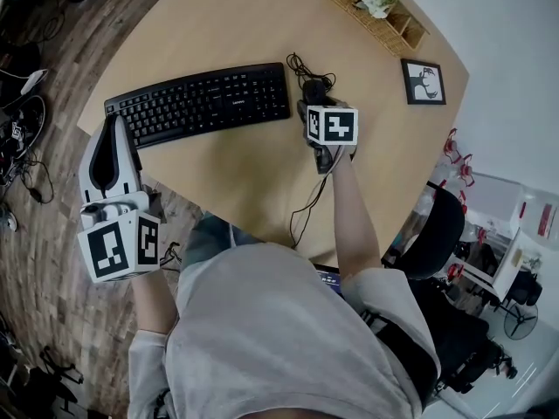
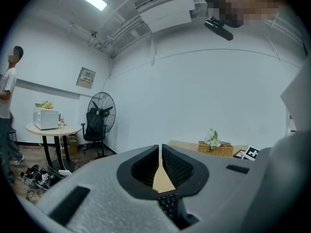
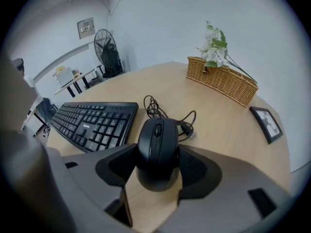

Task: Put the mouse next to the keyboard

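A black wired mouse [image 3: 158,147] rests on the wooden table [image 1: 244,173], just right of the black keyboard [image 1: 201,103], whose right end [image 3: 95,123] lies a short gap from it. My right gripper [image 3: 156,155] is shut on the mouse, one jaw pressed to each side; in the head view this gripper [image 1: 316,103] covers most of the mouse [image 1: 314,87]. The mouse cable [image 3: 160,110] lies coiled behind it. My left gripper [image 1: 112,129] hangs off the table's left front edge, near the keyboard's left end, its jaws [image 2: 159,161] shut and holding nothing.
A wicker basket with white flowers [image 1: 376,11] and a small picture frame [image 1: 424,81] stand at the table's far right. A cable [image 1: 306,208] drops over the front edge. An office chair [image 1: 437,234] stands right, loose cables [image 1: 22,129] on the floor left.
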`<control>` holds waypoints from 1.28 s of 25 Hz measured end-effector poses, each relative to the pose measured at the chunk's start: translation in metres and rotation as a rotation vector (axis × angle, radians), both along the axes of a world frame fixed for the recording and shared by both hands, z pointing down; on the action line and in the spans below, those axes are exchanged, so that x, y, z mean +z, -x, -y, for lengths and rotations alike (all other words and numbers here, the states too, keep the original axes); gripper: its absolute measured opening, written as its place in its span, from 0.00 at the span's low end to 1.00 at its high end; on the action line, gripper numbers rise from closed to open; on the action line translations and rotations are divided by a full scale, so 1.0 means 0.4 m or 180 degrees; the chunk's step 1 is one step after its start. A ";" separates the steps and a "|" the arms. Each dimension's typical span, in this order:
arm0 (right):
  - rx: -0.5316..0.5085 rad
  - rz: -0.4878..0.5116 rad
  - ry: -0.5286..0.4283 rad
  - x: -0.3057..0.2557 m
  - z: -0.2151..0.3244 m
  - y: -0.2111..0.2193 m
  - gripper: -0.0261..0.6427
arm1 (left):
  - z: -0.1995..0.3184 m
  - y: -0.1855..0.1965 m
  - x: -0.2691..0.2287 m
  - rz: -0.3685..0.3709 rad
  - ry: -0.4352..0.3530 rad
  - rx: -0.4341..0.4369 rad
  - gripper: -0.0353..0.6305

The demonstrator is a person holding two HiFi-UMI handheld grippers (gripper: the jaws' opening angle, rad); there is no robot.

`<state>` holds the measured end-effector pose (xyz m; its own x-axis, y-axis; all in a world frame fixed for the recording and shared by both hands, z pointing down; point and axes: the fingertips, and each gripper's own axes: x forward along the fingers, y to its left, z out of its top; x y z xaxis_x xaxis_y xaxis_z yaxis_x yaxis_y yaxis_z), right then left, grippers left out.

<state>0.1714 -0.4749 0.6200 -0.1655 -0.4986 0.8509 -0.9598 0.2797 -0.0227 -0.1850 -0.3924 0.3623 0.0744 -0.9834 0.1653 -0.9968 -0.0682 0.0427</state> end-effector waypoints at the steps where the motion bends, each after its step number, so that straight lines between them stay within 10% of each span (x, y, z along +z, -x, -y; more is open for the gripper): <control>1: -0.0005 -0.0049 0.0044 0.008 -0.004 0.000 0.43 | 0.000 -0.001 0.000 0.0000 0.0002 0.0001 0.09; 16: 0.0258 0.0151 0.0027 0.024 -0.004 -0.006 0.43 | -0.023 0.022 -0.009 0.0016 -0.0009 -0.0066 0.09; 32: 0.0195 0.0649 -0.0710 -0.167 -0.079 0.033 0.31 | -0.075 0.026 -0.055 0.0025 -0.0153 -0.0038 0.09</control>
